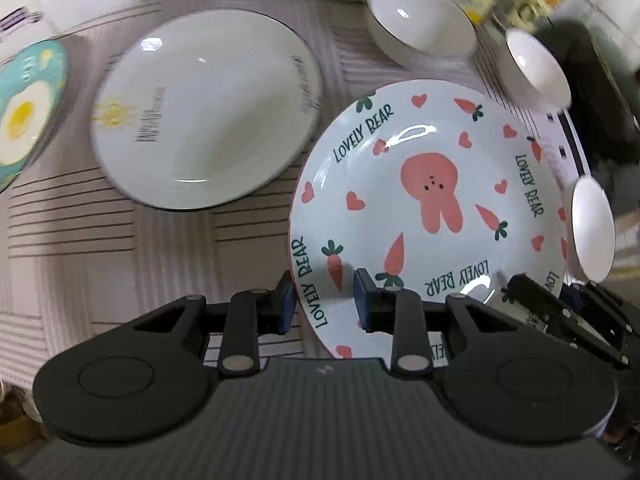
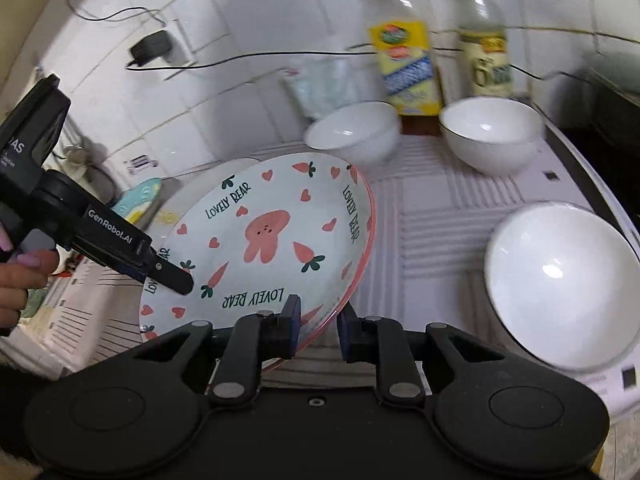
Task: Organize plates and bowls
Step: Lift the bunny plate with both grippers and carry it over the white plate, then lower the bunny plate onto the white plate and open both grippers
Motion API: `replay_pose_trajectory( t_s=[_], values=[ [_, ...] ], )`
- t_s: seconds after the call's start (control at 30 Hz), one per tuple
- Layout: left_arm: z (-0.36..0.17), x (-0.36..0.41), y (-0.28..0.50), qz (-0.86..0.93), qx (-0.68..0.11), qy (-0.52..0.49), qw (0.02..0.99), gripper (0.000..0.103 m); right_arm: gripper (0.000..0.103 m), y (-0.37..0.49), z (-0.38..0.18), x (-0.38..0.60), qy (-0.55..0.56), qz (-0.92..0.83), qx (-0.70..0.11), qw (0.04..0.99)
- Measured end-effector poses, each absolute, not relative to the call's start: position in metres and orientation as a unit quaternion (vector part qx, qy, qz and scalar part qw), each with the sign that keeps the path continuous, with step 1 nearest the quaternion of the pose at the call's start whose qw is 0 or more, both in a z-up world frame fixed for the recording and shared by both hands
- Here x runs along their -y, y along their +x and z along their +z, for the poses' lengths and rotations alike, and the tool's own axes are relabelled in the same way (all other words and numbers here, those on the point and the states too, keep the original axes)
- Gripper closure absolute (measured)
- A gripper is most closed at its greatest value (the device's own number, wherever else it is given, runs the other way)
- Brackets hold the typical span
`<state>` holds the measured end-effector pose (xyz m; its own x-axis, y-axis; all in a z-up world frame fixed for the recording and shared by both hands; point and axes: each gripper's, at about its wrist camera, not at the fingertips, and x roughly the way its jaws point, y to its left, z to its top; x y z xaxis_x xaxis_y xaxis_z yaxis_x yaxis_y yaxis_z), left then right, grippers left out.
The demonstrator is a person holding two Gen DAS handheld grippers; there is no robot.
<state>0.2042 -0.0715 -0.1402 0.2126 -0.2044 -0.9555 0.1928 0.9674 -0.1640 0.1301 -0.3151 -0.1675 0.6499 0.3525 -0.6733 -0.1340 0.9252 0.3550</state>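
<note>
The bunny plate [image 1: 432, 208] marked "LOVELY BEAR" is tilted above the striped mat, held at two rim points. My left gripper [image 1: 324, 304] is shut on its near left rim. My right gripper [image 2: 318, 334] is shut on its near right rim [image 2: 344, 292], and its tip shows in the left wrist view [image 1: 560, 312]. A plain white plate [image 1: 208, 108] lies flat behind it. A teal egg-print plate [image 1: 24, 116] lies at far left. Three white bowls [image 2: 352, 136] [image 2: 492, 132] [image 2: 560, 284] sit on the mat to the right.
Two bottles [image 2: 404, 48] [image 2: 484, 40] stand against the tiled wall behind the bowls. A charger with a cable [image 2: 152, 48] is plugged in on the wall. A dark stove top [image 1: 592, 92] borders the mat on the right.
</note>
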Motion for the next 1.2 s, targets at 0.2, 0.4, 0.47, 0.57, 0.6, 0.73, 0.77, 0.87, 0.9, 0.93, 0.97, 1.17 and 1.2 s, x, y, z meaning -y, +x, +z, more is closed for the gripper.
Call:
replay_pose_trajectory(
  t_s=[0.2,0.4,0.47,0.57,0.6,0.73,0.77,0.87,0.9,0.93,0.97,1.17,1.2],
  values=[
    [-0.122,0.036,0.202,-0.094,-0.597,-0.047,0.795,0.075,0.079,0.151,-0.153,0.294,0.142,0.173,-0.401,0.888],
    [-0.115,-0.003,0.208,-0.051,-0.582,-0.064,0.809,0.075,0.079,0.185,-0.143,0.263,0.132,0.218,-0.393,0.884],
    [-0.115,-0.014,0.214,-0.042,-0.582,-0.064,0.810,0.075,0.079,0.200,-0.143,0.251,0.123,0.231,-0.396,0.880],
    [-0.118,-0.029,0.228,-0.030,-0.584,-0.069,0.808,0.075,0.079,0.224,-0.145,0.234,0.107,0.242,-0.404,0.876],
    [-0.120,-0.033,0.232,-0.028,-0.586,-0.068,0.807,0.075,0.079,0.232,-0.147,0.228,0.101,0.245,-0.408,0.874],
    [-0.132,-0.045,0.250,-0.022,-0.596,-0.081,0.799,0.075,0.079,0.257,-0.156,0.213,0.093,0.240,-0.422,0.869],
    [-0.136,-0.046,0.254,-0.020,-0.599,-0.083,0.796,0.075,0.079,0.260,-0.158,0.211,0.092,0.237,-0.425,0.869],
    [-0.144,-0.050,0.263,-0.017,-0.606,-0.087,0.791,0.075,0.079,0.272,-0.164,0.205,0.092,0.232,-0.438,0.863],
    [-0.147,-0.052,0.266,-0.016,-0.609,-0.089,0.788,0.075,0.079,0.275,-0.166,0.204,0.092,0.229,-0.443,0.862],
    [-0.149,-0.052,0.268,-0.016,-0.612,-0.090,0.786,0.075,0.079,0.279,-0.169,0.202,0.091,0.228,-0.446,0.861],
    [-0.152,-0.053,0.271,-0.016,-0.615,-0.093,0.782,0.075,0.079,0.281,-0.170,0.201,0.091,0.226,-0.450,0.859],
    [-0.162,-0.056,0.285,-0.018,-0.633,-0.103,0.767,0.075,0.079,0.299,-0.177,0.192,0.084,0.208,-0.468,0.855],
    [-0.163,-0.056,0.288,-0.019,-0.634,-0.102,0.766,0.075,0.079,0.302,-0.178,0.192,0.084,0.207,-0.470,0.854]
  ],
)
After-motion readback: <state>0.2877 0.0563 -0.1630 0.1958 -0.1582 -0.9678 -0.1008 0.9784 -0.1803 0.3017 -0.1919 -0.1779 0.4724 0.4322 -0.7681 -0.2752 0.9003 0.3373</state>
